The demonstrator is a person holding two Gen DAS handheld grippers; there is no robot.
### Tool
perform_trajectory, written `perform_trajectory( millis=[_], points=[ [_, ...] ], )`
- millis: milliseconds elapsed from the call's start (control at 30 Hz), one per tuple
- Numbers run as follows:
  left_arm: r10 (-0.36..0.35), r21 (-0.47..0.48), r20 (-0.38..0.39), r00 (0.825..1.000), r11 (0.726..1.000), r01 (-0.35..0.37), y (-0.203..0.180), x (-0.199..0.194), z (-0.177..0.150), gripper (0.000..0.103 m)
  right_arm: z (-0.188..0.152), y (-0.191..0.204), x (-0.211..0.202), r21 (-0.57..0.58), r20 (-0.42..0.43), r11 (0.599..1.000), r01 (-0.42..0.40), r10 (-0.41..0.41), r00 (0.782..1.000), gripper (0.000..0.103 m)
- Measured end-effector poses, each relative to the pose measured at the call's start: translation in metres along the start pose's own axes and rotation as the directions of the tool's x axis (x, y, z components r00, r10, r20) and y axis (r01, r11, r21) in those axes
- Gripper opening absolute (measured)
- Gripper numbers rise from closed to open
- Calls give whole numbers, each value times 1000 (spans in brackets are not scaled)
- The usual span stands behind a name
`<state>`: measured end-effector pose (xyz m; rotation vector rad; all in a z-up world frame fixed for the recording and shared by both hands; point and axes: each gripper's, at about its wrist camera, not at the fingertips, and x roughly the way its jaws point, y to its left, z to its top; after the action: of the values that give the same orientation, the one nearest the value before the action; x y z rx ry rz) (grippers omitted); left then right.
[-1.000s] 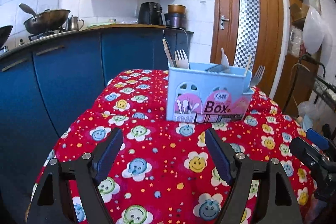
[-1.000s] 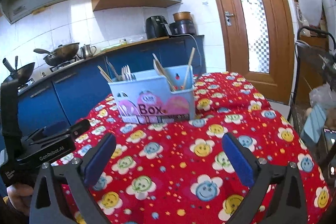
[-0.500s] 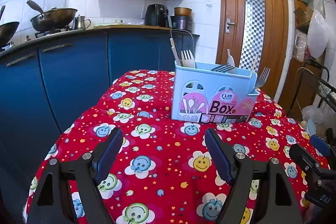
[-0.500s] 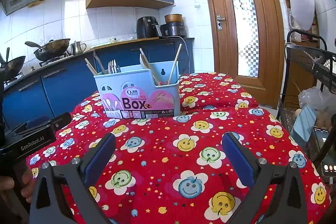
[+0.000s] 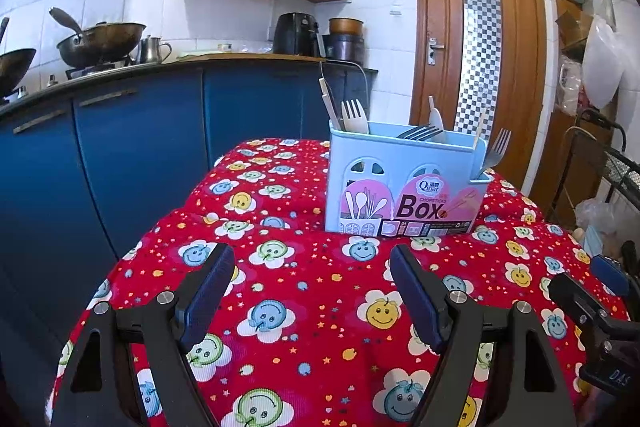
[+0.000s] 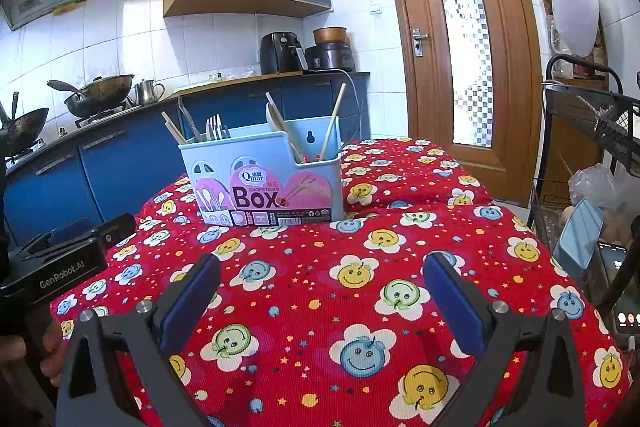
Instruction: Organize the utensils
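Kitchen scene: blue cabinets (image 5: pixel 132 147) along the left, wooden door (image 5: pixel 476 67) upper right, white tiled wall behind. Table in the foreground wears a red smiley-flower cloth (image 5: pixel 320 307). Light blue caddy (image 5: pixel 400 187) labelled "Box" stands upright on the cloth, centre-right in the left wrist view, centre-left in the right wrist view (image 6: pixel 264 179). Inside it: forks (image 5: pixel 354 115) tines up at its left end, another fork (image 5: pixel 496 151) leaning out at the right end, a white spoon (image 5: pixel 436 119) and chopsticks (image 6: pixel 332 123) sticking up. Woks (image 5: pixel 100 41) and a metal pitcher (image 5: pixel 152 49) on the counter upper left; air fryer (image 5: pixel 296 35) and a cooker (image 5: pixel 346 39) further back.

Left gripper (image 5: pixel 312 291) low in frame, jaws spread wide, nothing between the pads, well short of the caddy. Right gripper (image 6: pixel 320 299) same: released, empty, over bare cloth, apart from the caddy. Each gripper's body shows at the other view's edge. Fingers of a hand (image 6: pixel 52 347) grip the left handle, lower left of the right wrist view.
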<state>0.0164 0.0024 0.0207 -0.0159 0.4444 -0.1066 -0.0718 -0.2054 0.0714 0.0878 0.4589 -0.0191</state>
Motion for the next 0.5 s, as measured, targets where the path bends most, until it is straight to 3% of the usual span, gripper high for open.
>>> perform_trajectory(
  millis=[500],
  points=[
    [0,0,2,1000,1000,0,0,-1,1,81,-1,0,0,1,-1,1000,-1,1,1000,103]
  ],
)
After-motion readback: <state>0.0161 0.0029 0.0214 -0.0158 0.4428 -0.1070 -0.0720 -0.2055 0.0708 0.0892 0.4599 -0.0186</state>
